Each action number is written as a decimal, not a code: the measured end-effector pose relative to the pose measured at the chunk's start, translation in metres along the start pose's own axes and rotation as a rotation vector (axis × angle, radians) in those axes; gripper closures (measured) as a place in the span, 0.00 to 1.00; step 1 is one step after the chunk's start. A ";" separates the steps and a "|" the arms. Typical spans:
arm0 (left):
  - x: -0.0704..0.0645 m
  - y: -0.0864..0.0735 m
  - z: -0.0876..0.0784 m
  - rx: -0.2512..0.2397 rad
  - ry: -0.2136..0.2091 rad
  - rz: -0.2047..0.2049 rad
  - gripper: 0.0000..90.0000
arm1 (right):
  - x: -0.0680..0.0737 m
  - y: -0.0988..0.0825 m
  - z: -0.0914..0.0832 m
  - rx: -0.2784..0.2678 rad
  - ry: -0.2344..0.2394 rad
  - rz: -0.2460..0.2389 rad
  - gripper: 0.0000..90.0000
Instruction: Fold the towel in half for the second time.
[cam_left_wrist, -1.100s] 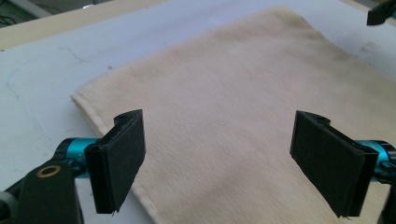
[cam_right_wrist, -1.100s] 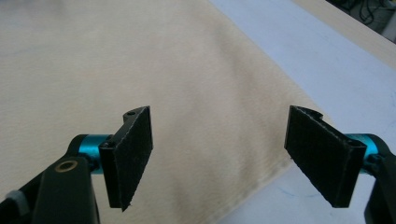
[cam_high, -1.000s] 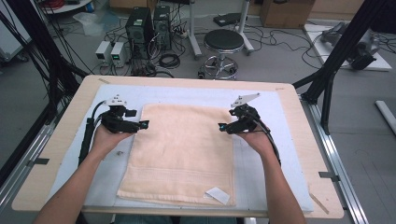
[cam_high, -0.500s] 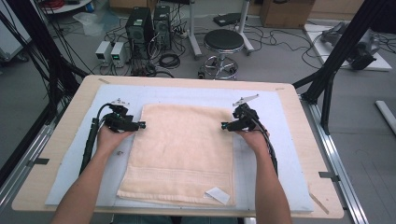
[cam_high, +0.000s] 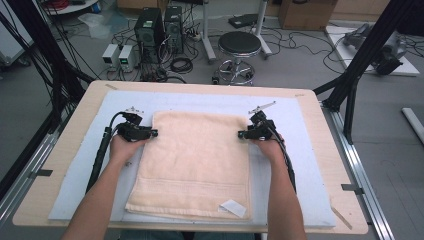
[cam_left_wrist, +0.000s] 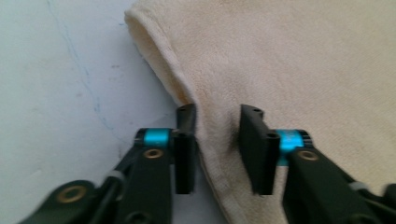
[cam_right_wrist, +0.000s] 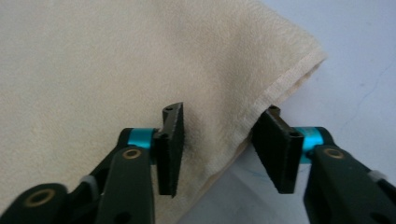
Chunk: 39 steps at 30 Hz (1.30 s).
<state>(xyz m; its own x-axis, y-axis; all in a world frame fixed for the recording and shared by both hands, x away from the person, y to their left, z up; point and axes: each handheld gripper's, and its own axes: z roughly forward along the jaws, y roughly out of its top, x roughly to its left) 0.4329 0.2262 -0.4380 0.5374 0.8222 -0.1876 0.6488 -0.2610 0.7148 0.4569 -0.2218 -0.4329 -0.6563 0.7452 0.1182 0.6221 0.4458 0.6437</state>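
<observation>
Cream towel (cam_high: 195, 160) edges lie between both grippers' closing jaws.

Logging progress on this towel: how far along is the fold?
Done: the towel lies flat on the mat. In hand: the left gripper and right gripper straddle its side edges, closing, a gap remaining. Left: gripping, lifting and folding.

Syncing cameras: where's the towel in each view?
High view: towel mid-table on the blue mat, between both grippers.
Left gripper view: towel upper right, side edge between the jaws.
Right gripper view: towel upper left, side edge between the jaws.
Shared landmark: the blue mat beside the towel's far corners.
</observation>
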 end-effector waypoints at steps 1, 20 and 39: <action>-0.001 0.000 0.000 0.000 -0.004 0.008 0.85 | 0.001 0.000 0.000 0.003 0.008 0.002 0.71; -0.003 0.006 -0.035 -0.125 -0.083 0.034 0.92 | 0.020 0.013 -0.040 -0.111 0.101 -0.109 0.93; -0.051 -0.073 -0.101 -0.136 -0.157 0.232 0.91 | 0.091 -0.049 -0.105 -0.163 0.218 -0.312 0.92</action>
<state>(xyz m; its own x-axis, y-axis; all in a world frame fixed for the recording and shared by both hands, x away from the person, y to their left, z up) 0.3038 0.2545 -0.4129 0.7466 0.6572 -0.1031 0.4264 -0.3538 0.8325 0.3222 -0.2281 -0.3746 -0.8886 0.4566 0.0442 0.3147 0.5367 0.7829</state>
